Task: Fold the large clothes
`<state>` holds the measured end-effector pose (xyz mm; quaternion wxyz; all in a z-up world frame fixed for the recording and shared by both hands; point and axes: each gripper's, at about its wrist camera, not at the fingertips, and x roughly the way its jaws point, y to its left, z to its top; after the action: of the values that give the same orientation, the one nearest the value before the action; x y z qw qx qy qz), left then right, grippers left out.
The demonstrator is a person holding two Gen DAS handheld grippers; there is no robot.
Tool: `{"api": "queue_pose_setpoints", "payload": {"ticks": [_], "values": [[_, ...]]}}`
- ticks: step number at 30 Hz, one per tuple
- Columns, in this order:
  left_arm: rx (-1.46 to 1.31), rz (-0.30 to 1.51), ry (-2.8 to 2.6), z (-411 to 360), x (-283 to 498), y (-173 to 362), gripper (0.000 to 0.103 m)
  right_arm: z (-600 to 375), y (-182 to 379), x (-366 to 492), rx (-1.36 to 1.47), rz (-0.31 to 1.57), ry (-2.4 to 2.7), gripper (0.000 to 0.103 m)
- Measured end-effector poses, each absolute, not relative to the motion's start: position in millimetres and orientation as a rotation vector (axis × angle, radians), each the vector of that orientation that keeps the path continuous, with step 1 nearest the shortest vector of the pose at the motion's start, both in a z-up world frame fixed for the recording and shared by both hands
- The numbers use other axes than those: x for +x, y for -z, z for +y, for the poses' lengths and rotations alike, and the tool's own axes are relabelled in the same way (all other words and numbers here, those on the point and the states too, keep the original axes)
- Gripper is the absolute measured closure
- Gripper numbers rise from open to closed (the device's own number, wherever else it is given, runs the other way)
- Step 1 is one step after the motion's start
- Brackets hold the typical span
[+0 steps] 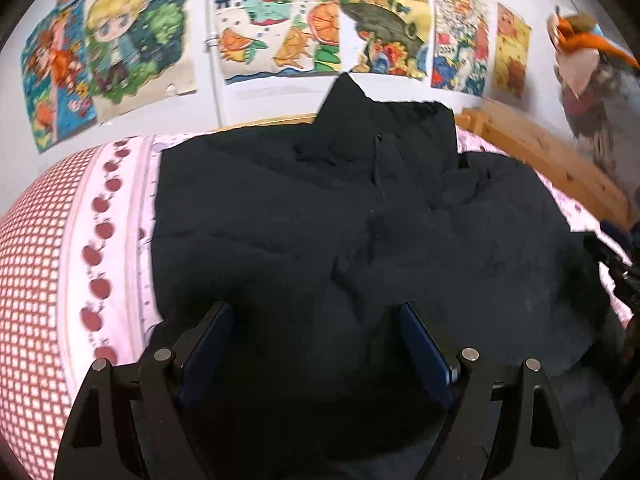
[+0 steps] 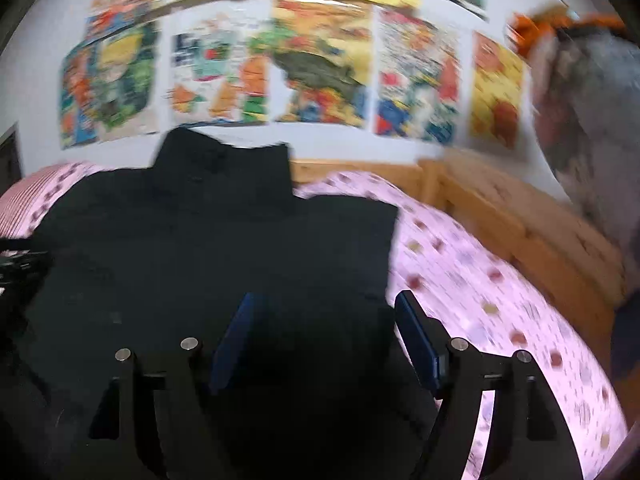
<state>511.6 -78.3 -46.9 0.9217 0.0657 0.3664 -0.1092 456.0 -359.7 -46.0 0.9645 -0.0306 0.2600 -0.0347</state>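
A large black garment [image 1: 320,208] lies spread and rumpled on a pink patterned bed sheet [image 1: 120,216], its collar end pointing toward the far wall. My left gripper [image 1: 316,312] hovers open over the garment's near part, with nothing pinched between its blue pads. In the right wrist view the same black garment [image 2: 208,240] fills the left and middle, its right edge running down beside the pink sheet [image 2: 480,288]. My right gripper [image 2: 328,304] stands open above that right edge, pads apart and free of the cloth. That view is motion-blurred.
A wooden bed frame [image 1: 552,152] runs along the far and right side of the bed [image 2: 520,220]. Colourful drawings [image 1: 280,24] cover the white wall behind. A stuffed toy [image 1: 592,72] hangs at the right. A dark object [image 1: 616,268] shows at the right edge.
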Motion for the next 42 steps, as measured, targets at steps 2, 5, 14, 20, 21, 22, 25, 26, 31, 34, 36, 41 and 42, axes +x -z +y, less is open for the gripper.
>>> {"api": "queue_pose_setpoints", "payload": {"ticks": [2, 5, 14, 20, 21, 22, 25, 26, 31, 34, 36, 41, 42], "values": [[0.147, 0.756, 0.232, -82, 514, 53, 0.018, -346, 46, 467, -0.062, 0.551, -0.034, 0.035], [0.159, 0.763, 0.236, -83, 515, 60, 0.015, -329, 53, 486, -0.072, 0.618, -0.151, 0.035], [0.355, 0.807, 0.179, -99, 516, 81, 0.012, -311, 98, 509, -0.141, 0.827, -0.238, 0.034], [0.408, 0.859, 0.182, -104, 531, 98, 0.007, -308, 122, 514, -0.125, 0.895, -0.251, 0.032], [0.406, 0.868, 0.184, -104, 534, 101, 0.007, -307, 123, 515, -0.128, 0.899, -0.249, 0.032], [0.403, 0.873, 0.186, -104, 535, 102, 0.006, -306, 125, 515, -0.132, 0.904, -0.245, 0.032], [0.384, 0.875, 0.197, -102, 537, 101, 0.006, -305, 124, 515, -0.136, 0.919, -0.243, 0.032], [0.365, 0.874, 0.209, -100, 536, 98, 0.006, -307, 121, 514, -0.122, 0.921, -0.254, 0.031], [0.25, 0.877, 0.309, -86, 548, 68, 0.006, -322, 93, 513, -0.078, 0.956, -0.325, 0.03], [0.221, 0.823, 0.32, -82, 563, 35, 0.006, -335, 67, 518, -0.046, 0.946, -0.351, 0.03], [0.223, 0.76, 0.301, -82, 580, 10, 0.006, -345, 48, 531, -0.004, 0.925, -0.348, 0.03], [0.22, 0.659, 0.258, -93, 629, -18, 0.006, -376, 10, 597, 0.128, 0.846, -0.251, 0.03], [0.214, 0.651, 0.243, -96, 641, -21, 0.006, -381, 8, 612, 0.16, 0.83, -0.237, 0.03]]}}
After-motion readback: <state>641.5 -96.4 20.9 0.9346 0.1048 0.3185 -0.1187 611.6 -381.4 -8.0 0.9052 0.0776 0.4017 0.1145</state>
